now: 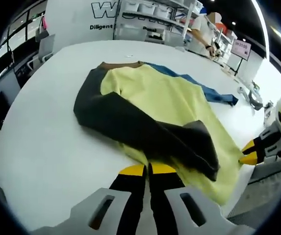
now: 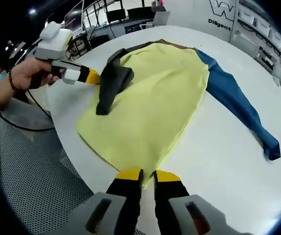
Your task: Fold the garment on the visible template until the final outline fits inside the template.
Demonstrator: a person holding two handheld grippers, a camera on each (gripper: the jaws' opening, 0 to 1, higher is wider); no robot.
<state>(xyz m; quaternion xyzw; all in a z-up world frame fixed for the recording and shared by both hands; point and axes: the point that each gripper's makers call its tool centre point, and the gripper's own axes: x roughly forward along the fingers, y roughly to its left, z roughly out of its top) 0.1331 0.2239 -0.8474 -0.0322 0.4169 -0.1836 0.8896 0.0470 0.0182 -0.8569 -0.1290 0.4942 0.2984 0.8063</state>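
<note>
White table (image 1: 47, 147) is carrying the work, sitting in a bright hall with shelving (image 1: 155, 19) and a lettered white wall panel (image 1: 81, 14) running along the far side; a person (image 1: 201, 32) is standing by the shelves, and desks with dark monitors (image 2: 125, 14) are showing past the table in the right gripper view. Grey mesh flooring (image 2: 27, 186) is lying below the table edge. The garment (image 1: 165, 98) is lying spread across the table: yellow body, dark sleeve (image 1: 145, 129) lying folded across it, blue sleeve (image 2: 238, 105) stretching out flat on the far side. No template outline is making itself out under the cloth. Left gripper (image 1: 147, 170) is sitting with jaws nearly together at the dark sleeve's edge; whether cloth is pinched there, cannot tell. Right gripper (image 2: 147, 175) is sitting at the yellow hem near the table edge, tips close together with a thin fold of hem seemingly between them, though the grip is hard to confirm. A hand (image 2: 25, 73) is holding the left gripper in the right gripper view.
</note>
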